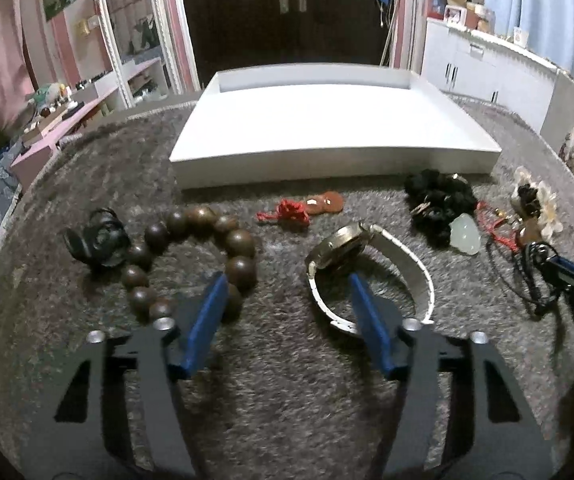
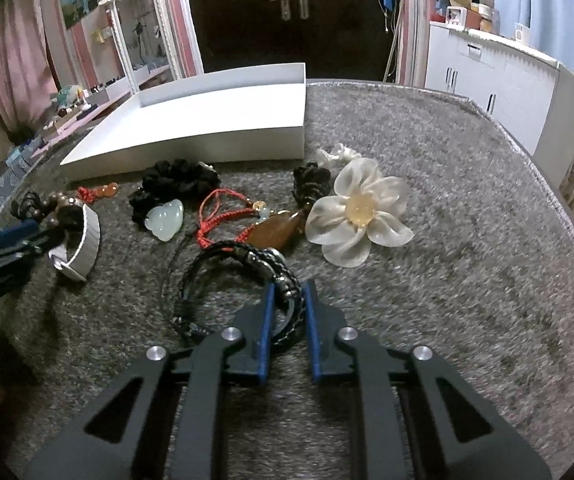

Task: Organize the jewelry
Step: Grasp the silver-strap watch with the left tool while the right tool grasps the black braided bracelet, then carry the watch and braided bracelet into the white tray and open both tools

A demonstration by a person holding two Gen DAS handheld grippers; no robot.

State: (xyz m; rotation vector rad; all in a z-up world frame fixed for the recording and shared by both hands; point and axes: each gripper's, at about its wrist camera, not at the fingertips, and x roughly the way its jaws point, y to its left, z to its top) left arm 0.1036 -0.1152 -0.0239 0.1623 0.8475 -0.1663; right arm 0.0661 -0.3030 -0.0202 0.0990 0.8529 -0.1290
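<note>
The white tray point(image 1: 327, 120) lies beyond both sets of jaws on the grey carpeted tabletop point(image 1: 287, 360), bare inside, with all the jewelry in a row on its near side. Nothing has gone in yet, so this looks like the first pickup, both hands working at once.

The left gripper point(image 1: 285, 300) stands half spread. Its right jaw sits inside the loop of the white-strapped watch point(image 1: 367, 264), its left jaw rests against the wooden bead bracelet point(image 1: 191, 256), and the gap between them holds only carpet. I judge it grips nothing; to take the watch it should shift right until the strap lies between the jaws, so that closing does not drag the beads along.

The right gripper point(image 2: 289, 304) is clenched on the black braided bracelet point(image 2: 243, 280), with the cords pinched between the jaws. Ahead of them lie the white flower clip point(image 2: 359, 220) and red cord bracelet point(image 2: 223, 216). The bracelet should be lifted straight up before going forward, as its slack loops could snag those neighbours.
</note>
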